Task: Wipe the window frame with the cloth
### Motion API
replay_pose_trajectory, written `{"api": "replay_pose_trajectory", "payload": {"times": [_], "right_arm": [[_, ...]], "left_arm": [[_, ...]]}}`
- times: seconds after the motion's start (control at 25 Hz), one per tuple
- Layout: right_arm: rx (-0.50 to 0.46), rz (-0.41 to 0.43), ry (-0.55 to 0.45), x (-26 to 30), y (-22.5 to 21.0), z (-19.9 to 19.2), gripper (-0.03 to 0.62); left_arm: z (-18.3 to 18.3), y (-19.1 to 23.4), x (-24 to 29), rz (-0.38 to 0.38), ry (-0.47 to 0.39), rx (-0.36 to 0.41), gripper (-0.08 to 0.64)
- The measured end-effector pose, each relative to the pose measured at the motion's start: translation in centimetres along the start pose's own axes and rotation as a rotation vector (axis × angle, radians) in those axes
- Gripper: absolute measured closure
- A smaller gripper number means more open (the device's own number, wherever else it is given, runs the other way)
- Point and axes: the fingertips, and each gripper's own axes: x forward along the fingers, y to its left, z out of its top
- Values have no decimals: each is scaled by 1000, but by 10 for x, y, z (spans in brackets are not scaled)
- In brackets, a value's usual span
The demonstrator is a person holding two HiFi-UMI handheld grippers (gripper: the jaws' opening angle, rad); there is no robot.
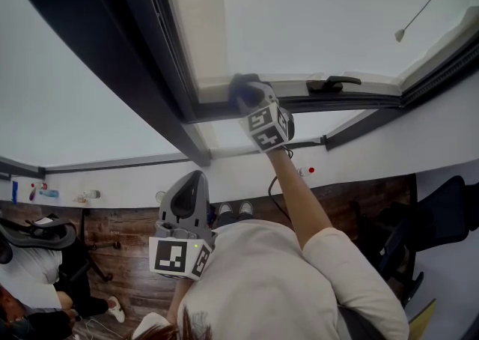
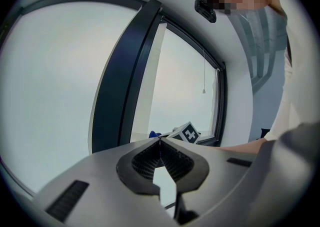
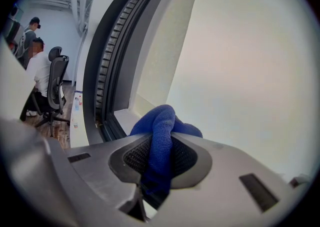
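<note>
While the blue cloth point(image 3: 162, 121) is clamped between the fingers of the right gripper point(image 3: 160, 146) and held at the lower corner of the dark window frame point(image 1: 172, 99), just left of the window handle point(image 1: 333, 84), the left gripper point(image 1: 196, 179) is kept low by the person's chest, well apart from the frame, its fingers closed together on nothing. A cord pull point(image 1: 400, 35) is seen hanging before the pane. Only in the right gripper view are the frame's ribbed seal point(image 3: 117, 36) and a seated person point(image 3: 37, 71) on an office chair point(image 3: 57, 68) shown.
</note>
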Motion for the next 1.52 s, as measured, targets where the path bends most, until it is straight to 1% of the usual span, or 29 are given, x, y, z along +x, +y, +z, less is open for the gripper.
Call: {"api": "replay_pose_trajectory", "payload": {"times": [1.04, 1.52], "right_arm": [[35, -44, 12, -19, -40, -27, 509], [50, -72, 18, -30, -60, -39, 509]], "left_arm": [[-2, -27, 34, -84, 15, -1, 551], [-3, -37, 44, -107, 17, -1, 551]]}}
